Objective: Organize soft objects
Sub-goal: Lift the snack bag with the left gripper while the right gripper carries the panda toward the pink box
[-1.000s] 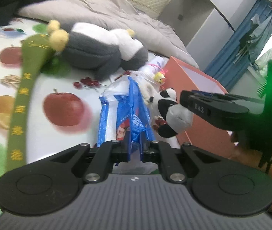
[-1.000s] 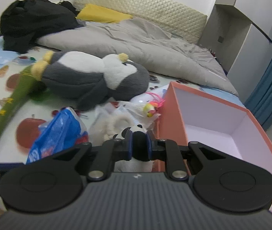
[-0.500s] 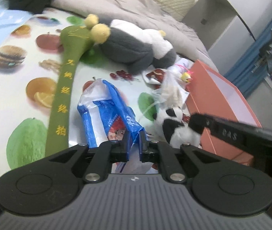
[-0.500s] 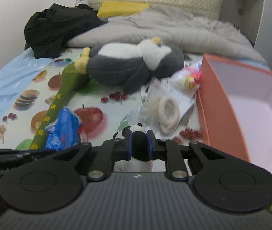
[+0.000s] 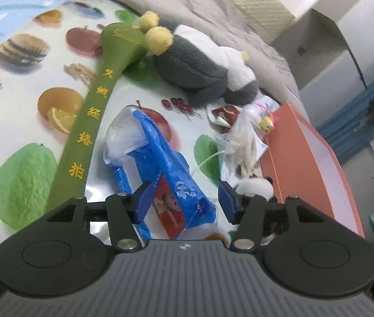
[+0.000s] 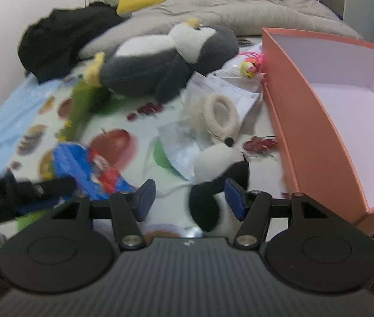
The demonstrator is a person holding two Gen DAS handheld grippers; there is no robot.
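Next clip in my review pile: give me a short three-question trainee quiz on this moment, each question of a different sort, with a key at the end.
1. True or false: the orange box already holds a soft toy.
2. Which thing lies between the fingers of the left gripper? A) the grey penguin plush B) the blue plastic packet C) the green fabric strap
3. Fill in: the thing between the fingers of the right gripper is a small black and white ____ plush.

Key: 1 false, the box interior shows empty; 2 B, and the fingers are opening with their pads off the packet; 3 panda, and here too the fingers are opening.
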